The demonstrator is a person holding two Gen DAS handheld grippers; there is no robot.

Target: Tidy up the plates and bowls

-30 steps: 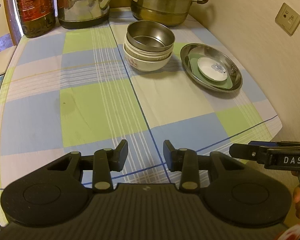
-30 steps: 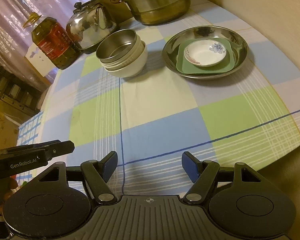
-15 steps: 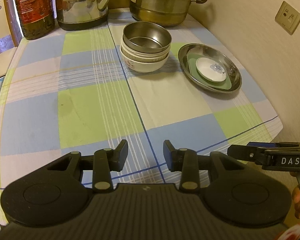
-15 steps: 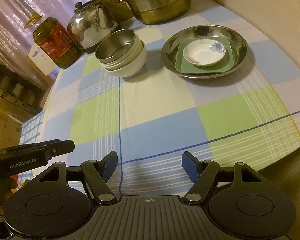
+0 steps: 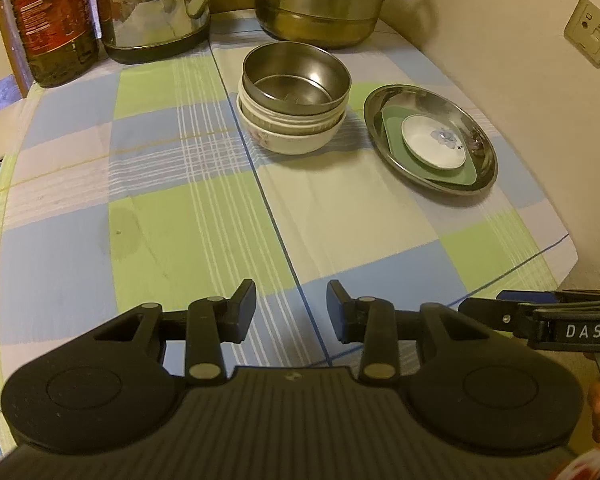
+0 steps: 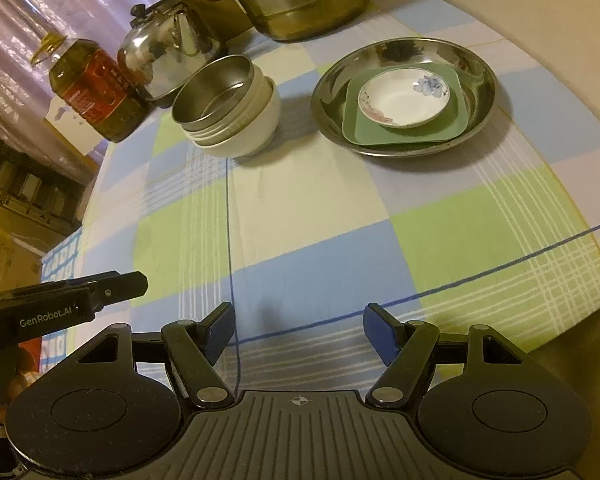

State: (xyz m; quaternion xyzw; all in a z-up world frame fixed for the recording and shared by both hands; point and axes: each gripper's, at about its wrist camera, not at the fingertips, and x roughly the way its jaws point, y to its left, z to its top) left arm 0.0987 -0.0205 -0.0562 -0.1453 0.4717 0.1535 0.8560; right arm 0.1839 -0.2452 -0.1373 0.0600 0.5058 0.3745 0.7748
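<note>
left gripper [image 5: 291, 306]: released, nothing between its jaws
right gripper [image 6: 299, 330]: released wide, empty
bowl stack [image 5: 294, 114]: far ahead of both
steel plate [image 6: 482, 84]: ahead, right of the bowls

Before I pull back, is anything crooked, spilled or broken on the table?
Nothing spilled or broken. The steel bowl sits nested in the white bowls, and the small dish lies on the green plate inside the steel plate. A faint stain marks the tablecloth. Both grippers are empty.
</note>
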